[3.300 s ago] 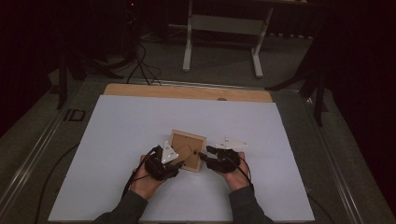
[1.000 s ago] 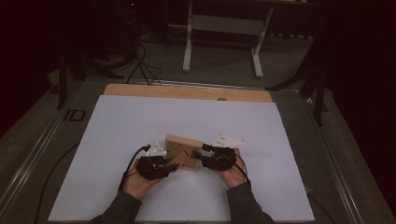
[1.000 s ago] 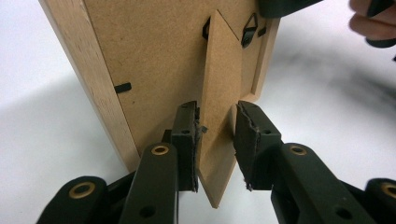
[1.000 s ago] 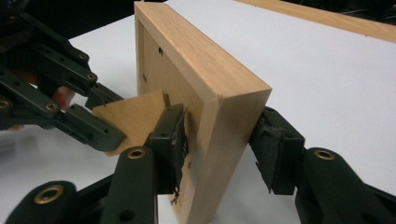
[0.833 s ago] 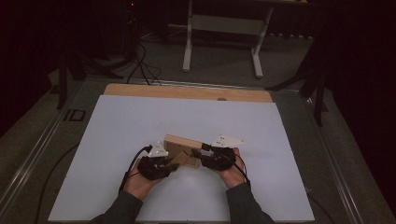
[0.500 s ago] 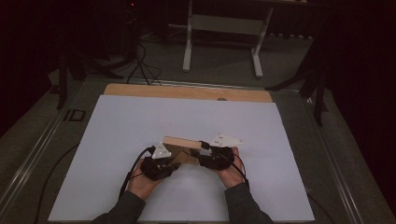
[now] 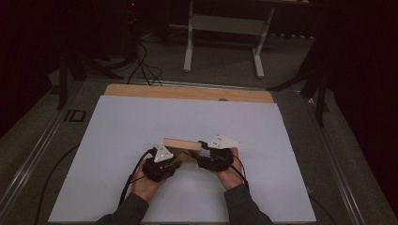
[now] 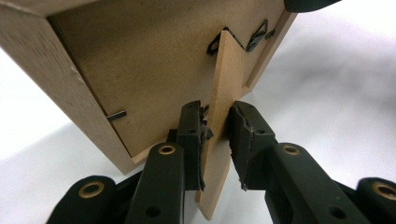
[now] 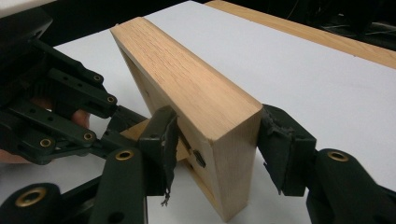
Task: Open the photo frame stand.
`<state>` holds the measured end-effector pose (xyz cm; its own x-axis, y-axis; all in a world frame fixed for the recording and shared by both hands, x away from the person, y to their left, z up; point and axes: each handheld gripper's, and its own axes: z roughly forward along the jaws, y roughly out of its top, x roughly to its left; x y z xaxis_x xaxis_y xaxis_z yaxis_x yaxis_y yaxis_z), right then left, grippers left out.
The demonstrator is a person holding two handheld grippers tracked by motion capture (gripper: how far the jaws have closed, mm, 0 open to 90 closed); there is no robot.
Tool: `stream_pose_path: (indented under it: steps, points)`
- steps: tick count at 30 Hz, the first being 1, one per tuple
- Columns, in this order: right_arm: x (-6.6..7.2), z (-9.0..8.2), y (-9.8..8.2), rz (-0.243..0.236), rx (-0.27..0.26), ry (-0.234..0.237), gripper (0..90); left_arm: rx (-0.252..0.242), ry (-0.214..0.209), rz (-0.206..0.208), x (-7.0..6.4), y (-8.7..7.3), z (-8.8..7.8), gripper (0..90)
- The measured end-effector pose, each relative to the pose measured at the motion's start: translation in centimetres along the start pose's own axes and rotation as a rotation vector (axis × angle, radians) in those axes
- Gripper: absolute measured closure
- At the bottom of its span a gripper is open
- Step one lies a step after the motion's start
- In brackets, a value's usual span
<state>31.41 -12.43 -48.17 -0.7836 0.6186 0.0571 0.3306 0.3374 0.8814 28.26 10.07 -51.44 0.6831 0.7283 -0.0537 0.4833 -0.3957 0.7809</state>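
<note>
I note the wooden frame (image 7: 180, 143) standing on edge — my right gripper (image 9: 215, 156) clamping its side rail, my left gripper (image 8: 217, 140) pinching its rear stand flap (image 8: 219, 121).

Table (image 7: 56, 140): grey, with metal rails along its left and right sides.
Wooden board (image 7: 187, 93): light brown; a strip of it shows along the far edge of the sheet.
White sheet (image 7: 187, 117): lies flat over the board and covers most of the tabletop.
Wooden frame (image 7: 180, 144): stands tilted up on the sheet near its front middle; whether its lower edge touches the sheet is hard to tell.
</note>
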Motion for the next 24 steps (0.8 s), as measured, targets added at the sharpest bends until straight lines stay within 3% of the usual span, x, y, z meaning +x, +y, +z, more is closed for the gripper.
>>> stream_pose_path:
  steps: [9,15,24]
  points:
    - [0.2,-0.2,-0.2,0.003,0.022,0.049,44.9,0.008,-0.071,-0.078,-0.1,-0.6,-0.3,67.3]
    - [0.4,-0.3,-0.4,0.002,0.038,0.085,42.4,0.010,-0.142,-0.163,0.2,-1.2,-0.6,62.8]
    - [0.7,-0.6,-0.7,0.001,0.049,0.104,40.4,0.029,-0.164,-0.179,0.0,-1.9,-1.0,60.2]
